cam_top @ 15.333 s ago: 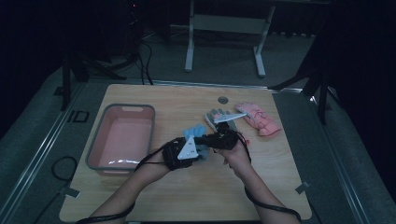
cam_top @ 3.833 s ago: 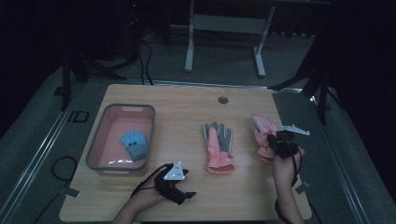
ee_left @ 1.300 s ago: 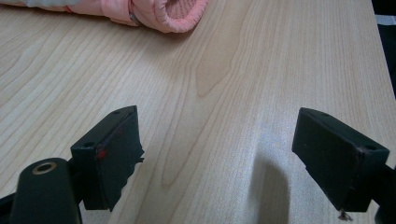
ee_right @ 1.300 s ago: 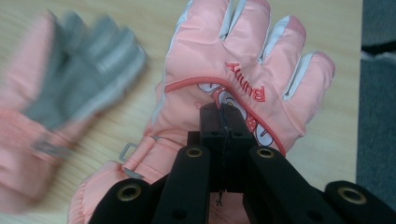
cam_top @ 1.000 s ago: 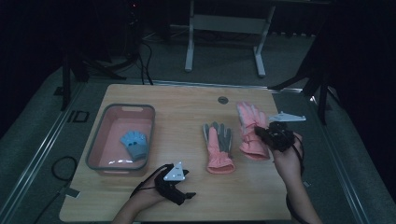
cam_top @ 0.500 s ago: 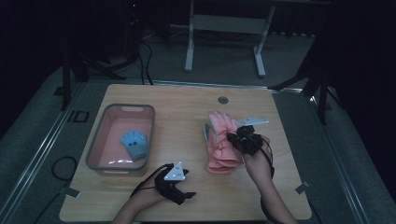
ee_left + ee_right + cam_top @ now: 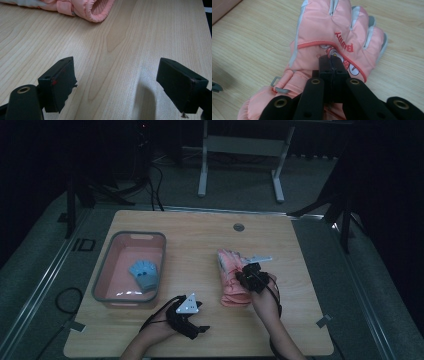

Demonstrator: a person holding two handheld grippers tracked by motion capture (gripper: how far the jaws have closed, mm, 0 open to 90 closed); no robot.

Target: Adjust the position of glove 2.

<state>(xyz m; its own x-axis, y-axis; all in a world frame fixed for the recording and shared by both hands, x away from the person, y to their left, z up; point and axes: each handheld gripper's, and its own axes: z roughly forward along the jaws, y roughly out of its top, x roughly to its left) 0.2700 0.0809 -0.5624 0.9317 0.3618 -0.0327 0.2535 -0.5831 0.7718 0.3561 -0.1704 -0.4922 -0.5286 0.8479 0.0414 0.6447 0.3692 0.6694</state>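
Pink padded fabric of a ski glove [image 7: 324, 40] sits under the right hand-held gripper [image 7: 331, 67], whose jaws are clenched tight together and pinch a fold of the glove's back, just below the red lettering and the cartoon print. In the high view this right hand-held gripper [image 7: 248, 276] is over the pink glove [image 7: 231, 275], which lies right of centre on the wooden tabletop [image 7: 200, 240], its fingers pointing away from the person. Grey strips run between the glove's fingers, and a small grey plastic buckle [image 7: 277, 85] hangs at its wrist. Whether a second glove lies beneath it cannot be told from these views.

Near the front edge of the tabletop, the left hand-held gripper [image 7: 192, 326] rests low with its grey three-cornered plate on top. Its jaws are released and spread wide, with bare wood between them [image 7: 115, 82]; the knit cuff of the pink glove [image 7: 98, 8] lies well beyond its jaw tips, apart from them.

On the left side of the tabletop stands a pink tub with a grey rim [image 7: 107, 270]. A small light-blue glove [image 7: 145, 272] lies inside it, toward the right wall. A round grey grommet [image 7: 238, 227] is set into the tabletop near its far edge. A black cable trails from each gripper toward the person's forearms.
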